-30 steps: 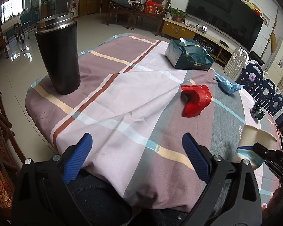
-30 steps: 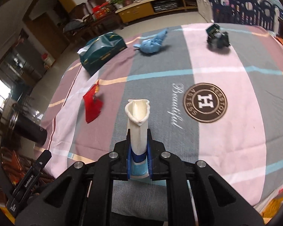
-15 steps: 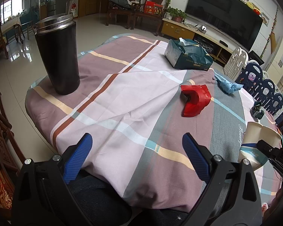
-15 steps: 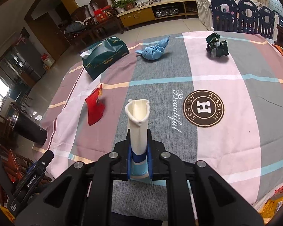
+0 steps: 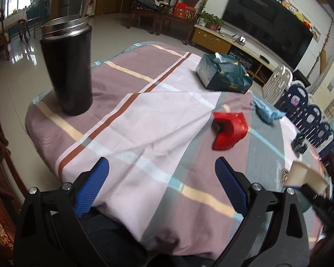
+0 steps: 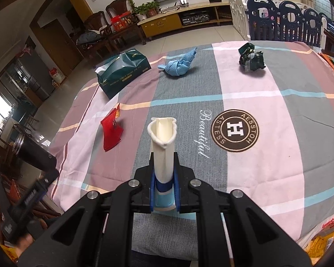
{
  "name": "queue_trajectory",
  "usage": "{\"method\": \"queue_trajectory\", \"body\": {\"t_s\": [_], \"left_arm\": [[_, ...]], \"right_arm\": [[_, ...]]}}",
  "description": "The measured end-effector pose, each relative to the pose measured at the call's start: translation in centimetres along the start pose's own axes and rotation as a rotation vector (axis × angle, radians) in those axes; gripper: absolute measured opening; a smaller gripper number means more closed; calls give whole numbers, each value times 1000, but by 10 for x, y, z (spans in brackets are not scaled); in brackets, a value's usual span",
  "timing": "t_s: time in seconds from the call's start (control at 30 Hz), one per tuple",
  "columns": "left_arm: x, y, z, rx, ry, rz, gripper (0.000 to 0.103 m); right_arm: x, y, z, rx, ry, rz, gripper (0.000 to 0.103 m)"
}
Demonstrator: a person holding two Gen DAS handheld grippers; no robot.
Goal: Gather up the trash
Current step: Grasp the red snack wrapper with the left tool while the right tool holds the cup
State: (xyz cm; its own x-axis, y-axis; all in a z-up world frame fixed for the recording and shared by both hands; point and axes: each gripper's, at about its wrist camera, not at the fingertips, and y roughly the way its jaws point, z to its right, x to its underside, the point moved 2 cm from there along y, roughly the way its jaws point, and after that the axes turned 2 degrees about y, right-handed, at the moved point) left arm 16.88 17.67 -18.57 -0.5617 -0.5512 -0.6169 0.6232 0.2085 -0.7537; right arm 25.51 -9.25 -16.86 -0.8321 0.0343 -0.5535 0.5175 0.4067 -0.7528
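Note:
My right gripper is shut on a squashed white paper cup with a blue band, held above the near edge of the table; the same cup shows at the right of the left wrist view. My left gripper is open and holds nothing, over the table's near edge. On the striped tablecloth lie a red wrapper, a crumpled blue cloth and a crumpled dark green wrapper.
A tall black metal bin stands at the table's left edge, also seen as the bin. A green tissue pack lies at the far side. Chairs, a TV cabinet and a play fence ring the table. A yellow bag sits low right.
The right gripper's view has tipped up a little, so the table objects sit lower in its frame. The cup has drifted slightly right and down in the left wrist view. Both grips are unchanged.

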Motion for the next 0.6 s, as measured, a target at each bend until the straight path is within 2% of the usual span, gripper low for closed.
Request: {"method": "queue_trajectory", "body": {"t_s": [0.07,0.2,0.3,0.37,0.43,0.5,0.6], "left_arm": [[-9,8,11,41,14,-13,95],[-35,38,52,86,105,-25,94],[-47,80,98,129,255,-96,94],[-45,104,122,121,343,-130,92],[-41,120,133,96,382,-146,81],[-36,130,138,113,382,-179,51],[-27,131,143,125,417,-181,28]], "right_arm": [[1,-3,5,3,-2,7,14],[2,-8,23,-4,42,12,14],[2,-13,38,-1,75,16,14],[2,-17,48,8,87,22,14],[2,-21,55,22,91,29,14],[1,-27,60,29,95,38,14],[1,-37,63,31,99,57,14]]}}
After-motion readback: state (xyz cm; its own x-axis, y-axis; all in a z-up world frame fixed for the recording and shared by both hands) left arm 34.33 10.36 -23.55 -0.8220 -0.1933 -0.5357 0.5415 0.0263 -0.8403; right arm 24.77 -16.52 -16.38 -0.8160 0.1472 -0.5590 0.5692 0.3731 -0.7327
